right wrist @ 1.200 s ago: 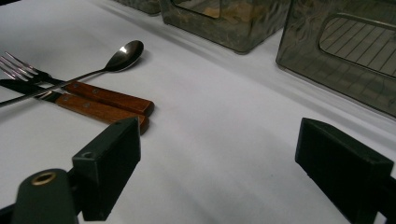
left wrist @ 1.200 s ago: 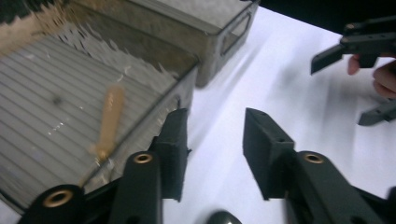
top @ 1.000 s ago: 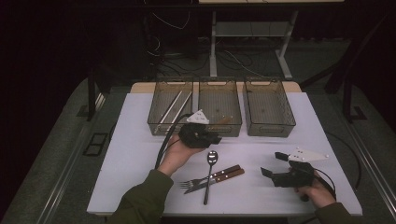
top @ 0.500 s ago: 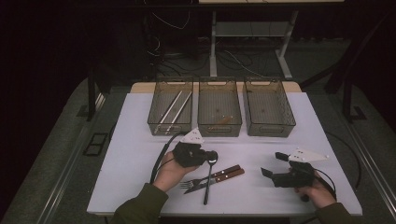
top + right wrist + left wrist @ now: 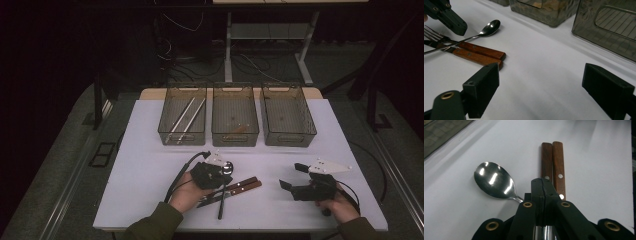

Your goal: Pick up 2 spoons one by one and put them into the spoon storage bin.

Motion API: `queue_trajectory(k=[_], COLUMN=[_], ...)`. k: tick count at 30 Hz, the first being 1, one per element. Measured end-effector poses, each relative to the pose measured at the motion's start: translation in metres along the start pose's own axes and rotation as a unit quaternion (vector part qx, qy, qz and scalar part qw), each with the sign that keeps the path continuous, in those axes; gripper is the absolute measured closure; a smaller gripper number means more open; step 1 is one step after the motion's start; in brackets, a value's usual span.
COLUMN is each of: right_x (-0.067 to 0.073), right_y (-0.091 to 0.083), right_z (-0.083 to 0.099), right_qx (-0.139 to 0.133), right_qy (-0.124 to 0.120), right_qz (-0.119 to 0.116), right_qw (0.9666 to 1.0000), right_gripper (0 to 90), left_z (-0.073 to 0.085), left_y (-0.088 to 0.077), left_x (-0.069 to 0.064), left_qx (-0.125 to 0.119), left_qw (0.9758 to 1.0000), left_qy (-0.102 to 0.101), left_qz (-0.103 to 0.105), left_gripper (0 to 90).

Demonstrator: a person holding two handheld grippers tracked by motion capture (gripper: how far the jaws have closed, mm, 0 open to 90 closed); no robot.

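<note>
Clamping down on the thin stem of the spoon (image 5: 494, 180), the left gripper (image 5: 542, 185) is holding its jaws pressed together, having just been closing, with the steel handle showing between them below the tips. The spoon's bowl is lying on the white table (image 5: 150, 150) just ahead and to one side of those fingertips, beside two wooden handles (image 5: 552, 167) that are stretching away past the tips. In the high view the left gripper (image 5: 227, 171) is sitting over the cutlery pile. The right gripper (image 5: 541, 85) is resting with its jaws standing wide apart, gripping nothing, bare tabletop lying between its fingers (image 5: 482, 86); three mesh bins (image 5: 235, 116) are standing farther off.
</note>
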State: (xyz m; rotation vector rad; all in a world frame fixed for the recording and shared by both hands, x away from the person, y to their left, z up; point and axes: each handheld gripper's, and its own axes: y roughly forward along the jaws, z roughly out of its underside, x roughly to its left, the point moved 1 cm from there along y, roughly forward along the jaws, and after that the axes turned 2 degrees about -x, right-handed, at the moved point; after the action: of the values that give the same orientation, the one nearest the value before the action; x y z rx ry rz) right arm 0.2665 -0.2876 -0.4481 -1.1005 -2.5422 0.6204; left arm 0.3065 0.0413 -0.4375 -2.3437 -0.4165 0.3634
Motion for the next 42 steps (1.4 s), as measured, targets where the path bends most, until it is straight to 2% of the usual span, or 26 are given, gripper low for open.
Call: queue_trajectory(k=[1, 6, 9, 11, 12, 15, 18, 21, 25, 26, 30, 32, 33, 34, 35, 36, 39, 41, 42], right_x=[0.000, 0.001, 0.000, 0.001, 0.001, 0.001, 0.001, 0.001, 0.001, 0.001, 0.001, 0.001, 0.001, 0.001, 0.001, 0.001, 0.001, 0.000, 0.000], right_y=[0.000, 0.000, 0.000, 0.000, 0.000, 0.000, 0.000, 0.000, 0.000, 0.000, 0.000, 0.000, 0.000, 0.000, 0.000, 0.000, -0.001, -0.001, -0.001], right_z=[0.000, 0.000, 0.000, 0.000, 0.000, 0.000, 0.000, 0.000, 0.000, 0.000, 0.000, 0.000, 0.000, 0.000, 0.000, 0.000, 0.000, 0.000, 0.000], right_qx=[0.000, -0.001, -0.001, -0.001, -0.001, 0.000, 0.001, 0.001, 0.001, 0.001, 0.001, 0.000, 0.000, 0.001, 0.001, 0.001, 0.000, 0.000, 0.000], right_qy=[0.000, -0.001, -0.001, -0.001, -0.001, -0.001, 0.001, 0.001, 0.000, 0.000, 0.000, 0.001, 0.002, 0.001, 0.002, 0.002, 0.002, 0.002, 0.002], right_qz=[0.000, -0.002, -0.002, -0.002, -0.002, -0.002, -0.002, -0.003, -0.002, -0.002, -0.002, -0.002, -0.002, -0.002, -0.002, -0.002, -0.002, -0.001, -0.002], right_qw=[1.0000, 1.0000, 1.0000, 1.0000, 1.0000, 1.0000, 1.0000, 1.0000, 1.0000, 1.0000, 1.0000, 1.0000, 1.0000, 1.0000, 1.0000, 1.0000, 1.0000, 1.0000, 1.0000], right_gripper=[14.4, 14.4, 14.4, 14.4, 14.4, 14.4, 14.4, 14.4, 14.4, 14.4, 14.4, 14.4, 14.4, 14.4, 14.4, 14.3, 14.4, 14.4, 14.4], left_z=[0.000, 0.001, 0.001, 0.001, 0.001, 0.001, 0.002, 0.002, 0.003, 0.003, 0.004, 0.004, 0.004, 0.005, 0.005, 0.005, 0.006, 0.006, 0.006], left_y=[0.002, 0.009, 0.011, 0.012, 0.011, 0.012, 0.013, 0.014, 0.013, 0.011, 0.009, 0.009, 0.008, 0.009, 0.007, 0.007, 0.005, 0.004, 0.005], left_x=[0.002, 0.001, 0.001, 0.001, 0.002, 0.001, 0.002, 0.001, 0.002, 0.004, 0.006, 0.006, 0.007, 0.006, 0.008, 0.008, 0.010, 0.010, 0.009], left_qx=[0.004, 0.016, 0.015, 0.018, 0.027, 0.028, 0.040, 0.030, 0.034, 0.043, 0.044, 0.041, 0.042, 0.035, 0.043, 0.038, 0.049, 0.046, 0.034], left_qw=[1.0000, 0.9998, 0.9998, 0.9998, 0.9996, 0.9995, 0.9990, 0.9993, 0.9992, 0.9988, 0.9987, 0.9987, 0.9987, 0.9989, 0.9986, 0.9987, 0.9984, 0.9985, 0.9988], left_qy=[0.006, 0.003, -0.006, -0.003, 0.006, 0.005, 0.009, -0.002, -0.002, 0.010, 0.008, 0.001, 0.004, -0.008, 0.000, -0.004, 0.004, 0.000, -0.012], left_qz=[-0.002, -0.009, -0.012, -0.012, -0.011, -0.015, -0.018, -0.021, -0.022, -0.022, -0.025, -0.028, -0.029, -0.031, -0.029, -0.032, -0.030, -0.030, -0.032], left_gripper=[89.1, 89.0, 89.0, 89.0, 89.0, 89.0, 89.0, 89.0, 89.0, 89.0, 88.9, 88.9, 88.9, 88.9, 88.9, 88.9, 88.8, 88.1, 87.2])
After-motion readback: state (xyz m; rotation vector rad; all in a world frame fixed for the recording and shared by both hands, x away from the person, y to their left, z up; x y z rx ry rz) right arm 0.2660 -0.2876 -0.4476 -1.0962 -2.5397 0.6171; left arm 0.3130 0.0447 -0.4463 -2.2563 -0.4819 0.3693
